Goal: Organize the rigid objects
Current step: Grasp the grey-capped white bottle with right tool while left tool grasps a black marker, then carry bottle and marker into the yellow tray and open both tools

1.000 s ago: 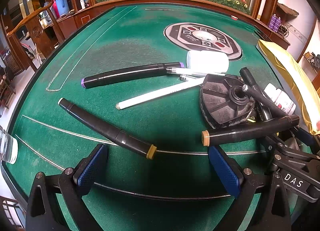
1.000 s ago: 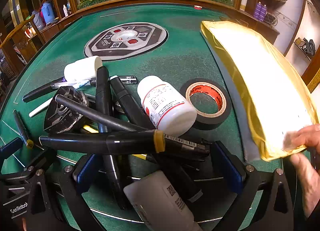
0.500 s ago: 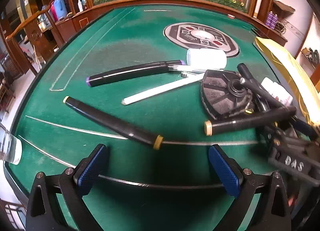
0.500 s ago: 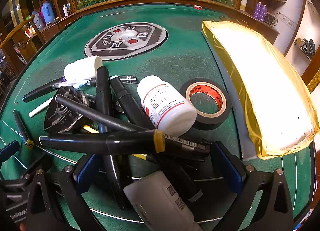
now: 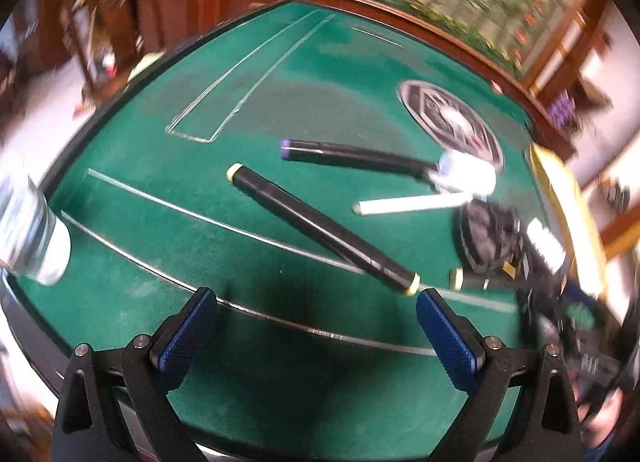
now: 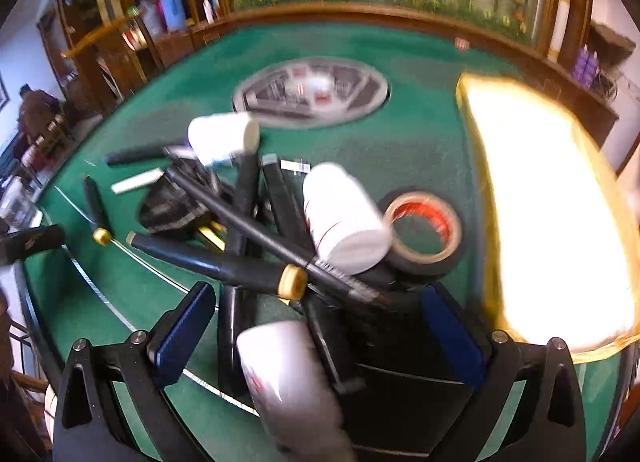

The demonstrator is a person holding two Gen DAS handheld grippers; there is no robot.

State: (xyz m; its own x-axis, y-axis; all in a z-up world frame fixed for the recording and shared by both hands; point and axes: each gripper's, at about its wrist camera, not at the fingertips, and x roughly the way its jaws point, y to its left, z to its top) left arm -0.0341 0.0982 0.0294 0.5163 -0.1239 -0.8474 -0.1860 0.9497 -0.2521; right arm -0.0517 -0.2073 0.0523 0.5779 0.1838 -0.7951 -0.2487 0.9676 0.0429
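Note:
Both views are blurred by motion. A black marker with yellow ends [image 5: 324, 229] lies slantwise on the green felt table [image 5: 168, 229], just ahead of my open left gripper [image 5: 316, 336]. Behind it lie a purple-capped black marker [image 5: 352, 154] and a white pen [image 5: 412, 205]. My right gripper [image 6: 320, 336] stands open over a heap of black markers [image 6: 224, 262], with a white bottle [image 6: 288, 378] between its fingers, untouched. Another white bottle [image 6: 344, 217] and a tape roll [image 6: 424, 234] lie beyond. A black fan-shaped part [image 6: 172, 205] is on the heap's left.
A gold padded envelope [image 6: 548, 213] covers the table's right side. A grey round panel [image 6: 312, 91] sits mid-table, with a white cylinder [image 6: 222, 137] near it. A clear jar [image 5: 32, 238] stands at the left edge. Wooden rail and furniture ring the table.
Both grippers have lifted and tilted, so the views swing and blur. The left view has turned to the left. The hand at the envelope is gone. No object was taken hold of.

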